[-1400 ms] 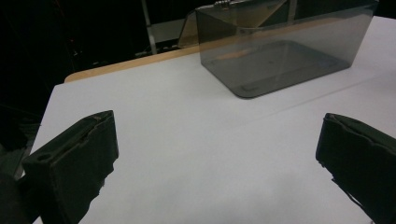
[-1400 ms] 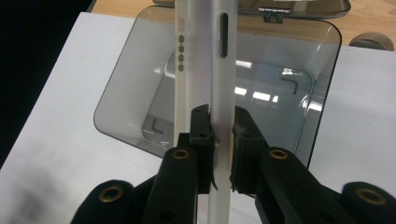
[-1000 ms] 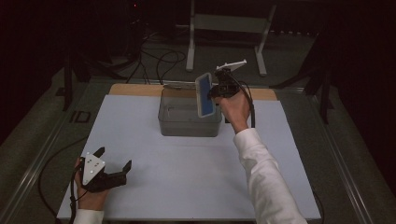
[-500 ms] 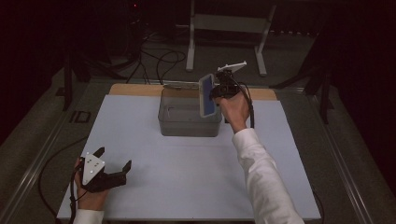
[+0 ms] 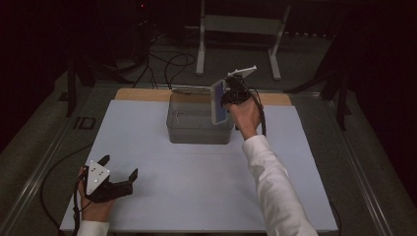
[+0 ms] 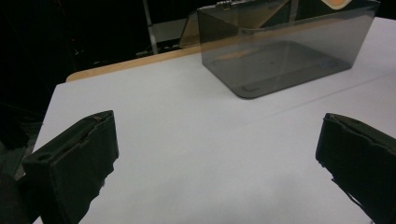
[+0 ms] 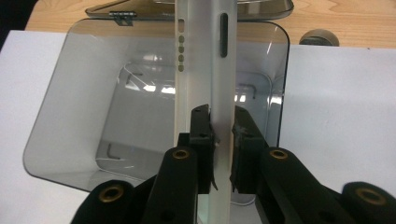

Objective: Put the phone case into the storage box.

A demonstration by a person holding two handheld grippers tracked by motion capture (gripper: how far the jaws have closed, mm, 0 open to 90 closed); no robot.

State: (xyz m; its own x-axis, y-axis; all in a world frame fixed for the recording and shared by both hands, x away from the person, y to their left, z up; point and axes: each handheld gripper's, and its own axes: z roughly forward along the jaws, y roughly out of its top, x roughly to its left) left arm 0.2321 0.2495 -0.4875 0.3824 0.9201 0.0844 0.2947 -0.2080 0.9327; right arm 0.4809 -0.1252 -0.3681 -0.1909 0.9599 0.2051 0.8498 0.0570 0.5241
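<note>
A clear grey plastic box [image 5: 199, 129] with its lid folded back stands at the far middle of the white table. My right gripper [image 5: 227, 98] is shut on a flat blue-white phone case [image 5: 218, 102], held on edge above the box's right end. In the right gripper view the case [image 7: 205, 70] runs upward from between the two pads, above the open box [image 7: 93, 102]. My left gripper [image 5: 118, 172] rests open at the near left of the table with nothing between its fingers [image 6: 74, 163]; the box [image 6: 285, 51] lies far ahead of it.
The white sheet [image 5: 196, 196] covers a wooden tabletop whose bare strip [image 5: 142, 93] runs behind the box. Cables [image 5: 167, 64] and a metal stand [image 5: 236, 29] sit on the dark floor beyond. A round hole [image 7: 320, 37] is in the wood near the box's corner.
The right hand with the case has shifted slightly over the box. The left hand has stayed where it was.
</note>
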